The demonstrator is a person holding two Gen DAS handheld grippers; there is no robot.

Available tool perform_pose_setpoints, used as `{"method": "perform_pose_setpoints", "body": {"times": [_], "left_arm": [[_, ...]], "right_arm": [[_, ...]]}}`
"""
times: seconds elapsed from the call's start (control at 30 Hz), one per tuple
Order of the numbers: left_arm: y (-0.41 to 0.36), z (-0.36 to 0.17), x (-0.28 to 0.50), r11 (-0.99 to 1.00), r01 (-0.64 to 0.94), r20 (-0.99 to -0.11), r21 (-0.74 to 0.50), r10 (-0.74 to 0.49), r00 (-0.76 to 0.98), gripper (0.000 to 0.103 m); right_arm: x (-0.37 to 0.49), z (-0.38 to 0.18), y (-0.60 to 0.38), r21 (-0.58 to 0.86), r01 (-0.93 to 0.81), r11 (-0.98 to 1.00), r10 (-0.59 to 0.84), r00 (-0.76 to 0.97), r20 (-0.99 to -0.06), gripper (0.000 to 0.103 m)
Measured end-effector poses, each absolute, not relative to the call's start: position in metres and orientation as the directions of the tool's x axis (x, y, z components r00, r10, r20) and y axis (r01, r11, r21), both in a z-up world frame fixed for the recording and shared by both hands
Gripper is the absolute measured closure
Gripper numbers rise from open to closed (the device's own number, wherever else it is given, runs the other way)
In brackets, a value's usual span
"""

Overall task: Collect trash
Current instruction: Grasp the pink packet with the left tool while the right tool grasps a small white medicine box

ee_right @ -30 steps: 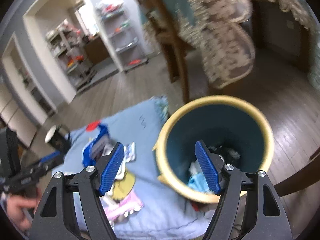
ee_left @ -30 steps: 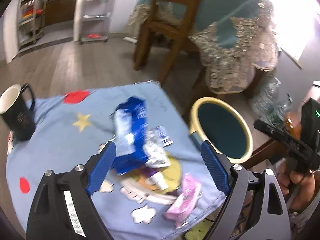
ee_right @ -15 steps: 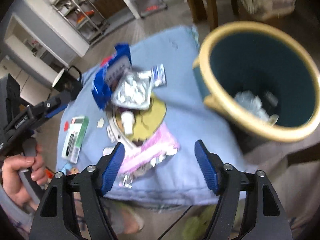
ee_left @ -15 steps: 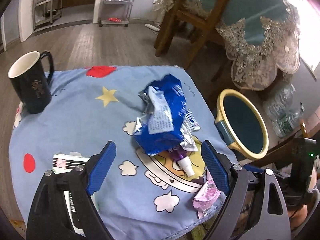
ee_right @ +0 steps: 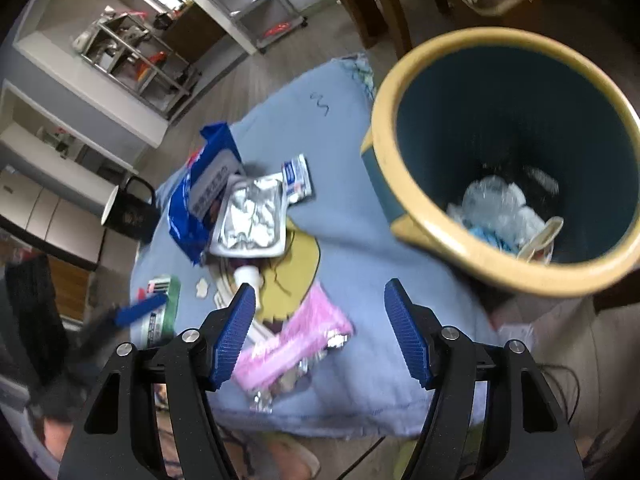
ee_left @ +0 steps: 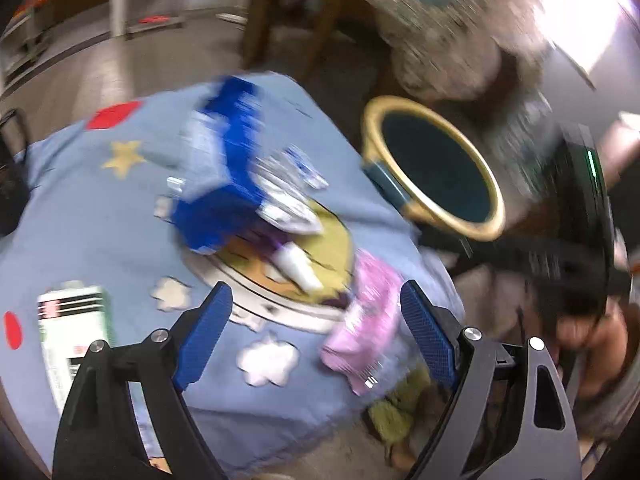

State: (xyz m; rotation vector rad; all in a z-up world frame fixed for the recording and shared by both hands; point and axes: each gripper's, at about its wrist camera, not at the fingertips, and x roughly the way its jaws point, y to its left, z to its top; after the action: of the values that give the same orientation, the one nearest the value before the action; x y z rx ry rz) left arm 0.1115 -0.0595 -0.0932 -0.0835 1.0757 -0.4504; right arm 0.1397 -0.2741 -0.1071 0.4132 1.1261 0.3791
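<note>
Trash lies on a table under a blue cartoon cloth (ee_right: pixel 352 216): a blue bag (ee_right: pixel 188 216), a crumpled silver pouch (ee_right: pixel 252 216) with a white cap, a small sachet (ee_right: pixel 297 178) and a pink wrapper (ee_right: pixel 292 344). My right gripper (ee_right: pixel 320 292) hangs open just above the pink wrapper, pads clear of it. In the blurred left wrist view my left gripper (ee_left: pixel 314 292) is open over the cloth, with the pink wrapper (ee_left: pixel 368 320) by its right finger and the blue bag (ee_left: pixel 224 168) beyond. The yellow-rimmed bin (ee_right: pixel 460 248) stands at the table's right edge.
A black mug (ee_right: pixel 128 212) and a green and white box (ee_right: pixel 160 312) sit on the cloth's left side. The bin (ee_left: pixel 436 168) holds crumpled trash. A wooden chair (ee_left: pixel 296 12), a lace-covered table and metal shelves stand behind. A hand (ee_left: pixel 580 332) holds the other gripper.
Both grippers have sunk toward the cloth. The right wrist view swung from the bin's mouth to the trash, and the pink wrapper now lies between its fingers. The left view drifted toward the pink wrapper.
</note>
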Motion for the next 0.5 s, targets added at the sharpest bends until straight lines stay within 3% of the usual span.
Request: {"method": "perform_pose_setpoints", "body": {"times": [0.13,0.33,0.5], "left_arm": [[-0.088,-0.11,0.103,0.88,0.41,-0.865,-0.24,-0.386,0.322,0.022],[-0.098,-0.125,0.1,0.863,0.443,-0.885,-0.242,-0.383,0.263,0.034],[-0.098,-0.142,0.1,0.858,0.449,-0.898,-0.249,-0.378,0.225,0.062]], "right_arm": [[0.158,-0.096,-0.259,0.434,-0.16,0.887,0.46,0.405,-0.79,0.036],[0.193,-0.093,-0.226,0.323,-0.289,0.901,0.42,0.397,-0.816,0.044],[0.219,-0.105,-0.205,0.283,-0.329,0.901,0.398,0.368,-0.84,0.05]]}}
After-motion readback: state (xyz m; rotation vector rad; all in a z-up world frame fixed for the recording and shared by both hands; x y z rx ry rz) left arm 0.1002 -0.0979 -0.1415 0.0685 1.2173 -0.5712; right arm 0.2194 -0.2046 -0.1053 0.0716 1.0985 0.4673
